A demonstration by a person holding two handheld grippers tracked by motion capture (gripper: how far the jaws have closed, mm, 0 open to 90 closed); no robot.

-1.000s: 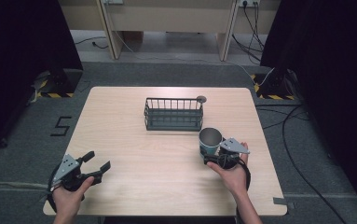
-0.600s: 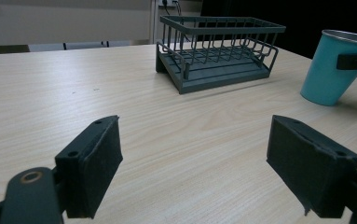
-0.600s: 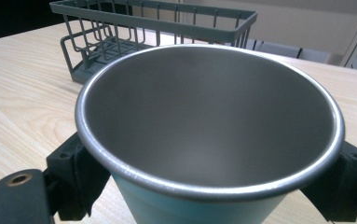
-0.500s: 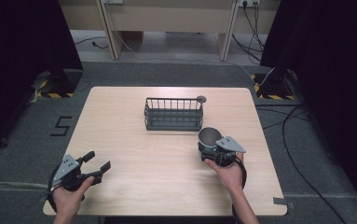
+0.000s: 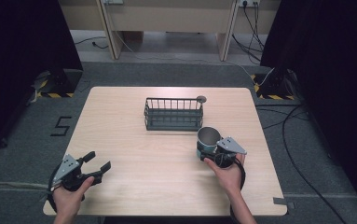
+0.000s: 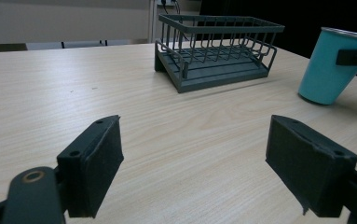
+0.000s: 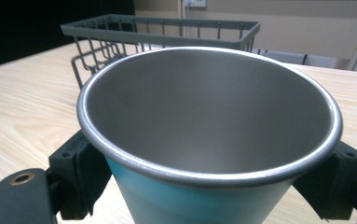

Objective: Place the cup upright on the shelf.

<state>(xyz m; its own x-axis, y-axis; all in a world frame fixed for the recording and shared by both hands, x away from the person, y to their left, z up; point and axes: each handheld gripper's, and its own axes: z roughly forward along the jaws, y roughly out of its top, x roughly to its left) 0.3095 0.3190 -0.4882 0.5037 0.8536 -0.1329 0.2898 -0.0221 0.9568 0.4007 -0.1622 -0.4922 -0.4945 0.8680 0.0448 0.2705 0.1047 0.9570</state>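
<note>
Since the earlier frames the right tongs (image 5: 212,155) have been shifted slightly leftward around the cup (image 5: 208,141), and their jaws have just been closing on it; the left tongs (image 5: 97,164) have been kept where they were. In the right gripper view the cup (image 7: 204,140) is seen standing between the two black pads, which lie against its turquoise wall just below the steel rim, so the cup is taken as grasped (whether the pads press firmly cannot be told). The cup is upright on the desk (image 5: 134,140), right of centre, just in front of the right end of the wire basket (image 5: 173,113) and apart from it. Its inside is bare metal and nothing is seen in it. The basket is dark grey, set near the middle of the far half of the desk, with a small round knob (image 5: 201,99) at its far right corner. The left tongs are held by the left hand (image 5: 69,196) at the near left corner of the desk, released, with the pads (image 6: 97,158) wide apart above bare wood. In the left gripper view the basket (image 6: 213,46) is seen ahead and the cup (image 6: 327,65) to its right, with one pad of the right tongs against its side.
</note>
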